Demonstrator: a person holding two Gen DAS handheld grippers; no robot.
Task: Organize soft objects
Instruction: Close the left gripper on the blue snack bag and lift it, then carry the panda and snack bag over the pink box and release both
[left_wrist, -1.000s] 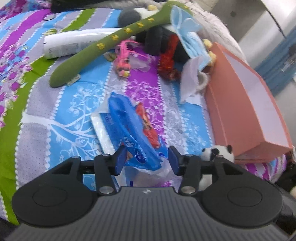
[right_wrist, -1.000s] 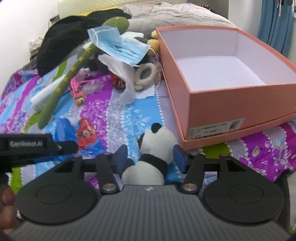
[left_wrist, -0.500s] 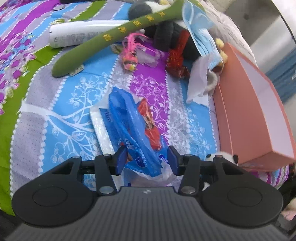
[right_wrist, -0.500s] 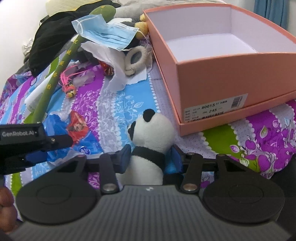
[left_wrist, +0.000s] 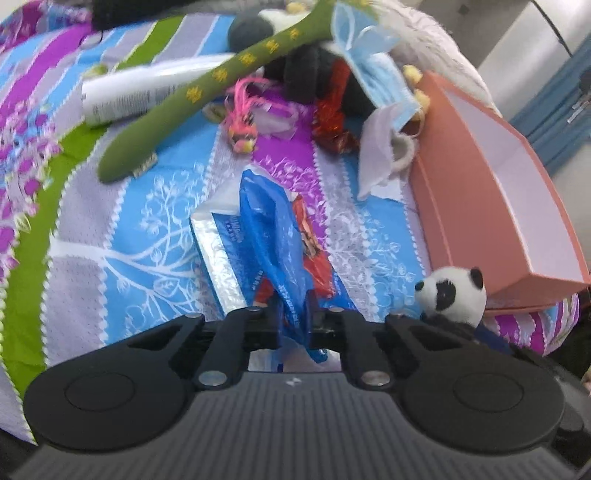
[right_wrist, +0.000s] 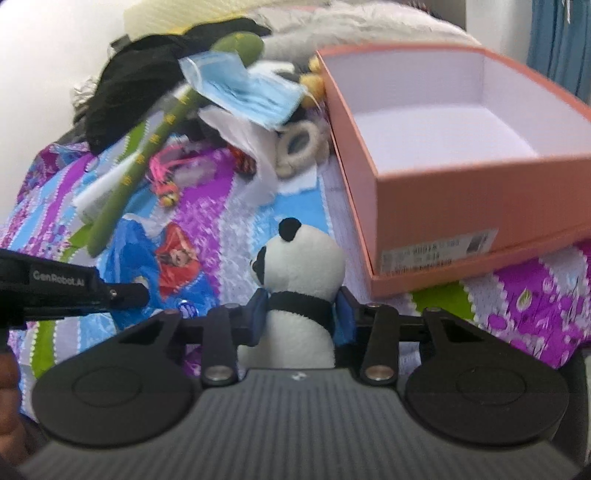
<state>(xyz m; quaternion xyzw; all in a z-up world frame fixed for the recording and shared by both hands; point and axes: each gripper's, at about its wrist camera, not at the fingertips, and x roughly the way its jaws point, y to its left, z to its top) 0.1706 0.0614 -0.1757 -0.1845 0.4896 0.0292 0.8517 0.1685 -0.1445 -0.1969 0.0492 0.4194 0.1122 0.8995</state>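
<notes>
While both grippers work low over the bed (left_wrist: 155, 206), listed as follows.

Left gripper (left_wrist: 293, 325): lower centre of the left wrist view, fingers clenched on the near end of a blue plastic bag (left_wrist: 273, 236). Bag lying lengthwise up the middle of the frame over a silver-edged packet (left_wrist: 218, 258), red print showing on its right side. Judged very light, limp and slippery; apt to slide through a shallow pinch and to trail or spill its contents when lifted. Best taken as now, by a gathered bunch of film rather than a single layer.

Right gripper (right_wrist: 300, 317): lower centre of the right wrist view, fingers closing on either side of a panda toy (right_wrist: 299, 273), pads touching at the black band below its head. Panda upright on the bed, just left of the box's near corner. Judged light, soft and squashy, not fragile; neck the narrowest and firmest hold.

Pink box (right_wrist: 461, 206): right half of the frame, open, nothing seen inside; likely destination.

Remaining heap, upper left of the right wrist view: green plush stick (right_wrist: 147, 147), blue face mask (right_wrist: 243, 88), white tissue (right_wrist: 255, 147), pink tassel charm (right_wrist: 166, 177), black cloth (right_wrist: 140, 88).
</notes>
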